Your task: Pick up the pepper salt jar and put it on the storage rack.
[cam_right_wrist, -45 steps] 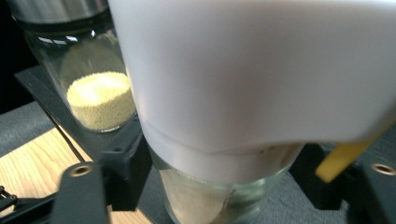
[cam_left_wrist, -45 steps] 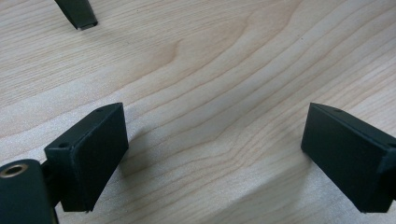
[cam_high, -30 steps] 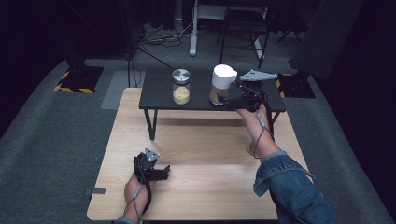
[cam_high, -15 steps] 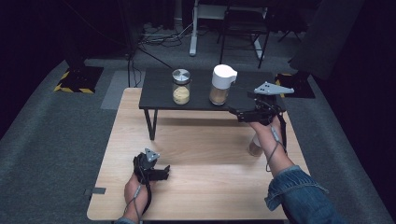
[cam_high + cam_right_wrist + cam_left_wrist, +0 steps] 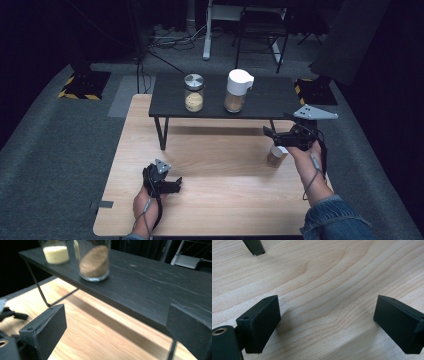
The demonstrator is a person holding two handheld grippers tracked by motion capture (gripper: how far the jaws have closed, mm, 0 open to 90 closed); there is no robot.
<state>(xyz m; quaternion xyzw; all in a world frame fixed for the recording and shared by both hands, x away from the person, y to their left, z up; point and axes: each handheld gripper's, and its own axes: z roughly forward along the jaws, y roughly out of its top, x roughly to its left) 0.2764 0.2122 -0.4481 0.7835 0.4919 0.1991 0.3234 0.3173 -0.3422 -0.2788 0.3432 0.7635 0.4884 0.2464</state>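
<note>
- On the low black shelf (image 5: 270, 97) at the far side of the wooden table (image 5: 225, 200), the white-lidded jar (image 5: 236, 92) of brown grains stands upright and alone, just beside the metal-lidded jar (image 5: 194, 93) of yellow grains.
- A second ago the right gripper (image 5: 271, 136) was up against the white-lidded jar. It has since drawn back off the shelf and now hangs over the table's right side, above a small jar (image 5: 275, 156) standing on the wood.
- Seen from the right gripper view, its jaws are spread wide with nothing between them. The white-lidded jar's glass base (image 5: 93, 262) and the yellow-filled jar (image 5: 55, 251) sit well ahead on the shelf.
- The retreat with empty jaws suggests the placing of that jar on the shelf is finished. The small jar below the hand looks the likely next pick, though it is untouched for now.
- At the near left, the left gripper (image 5: 172, 184) has not moved. It rests on the table, its jaws likewise spread over bare wood in the left gripper view and holding nothing.
- The small jar's lid and contents are too small to make out.
</note>
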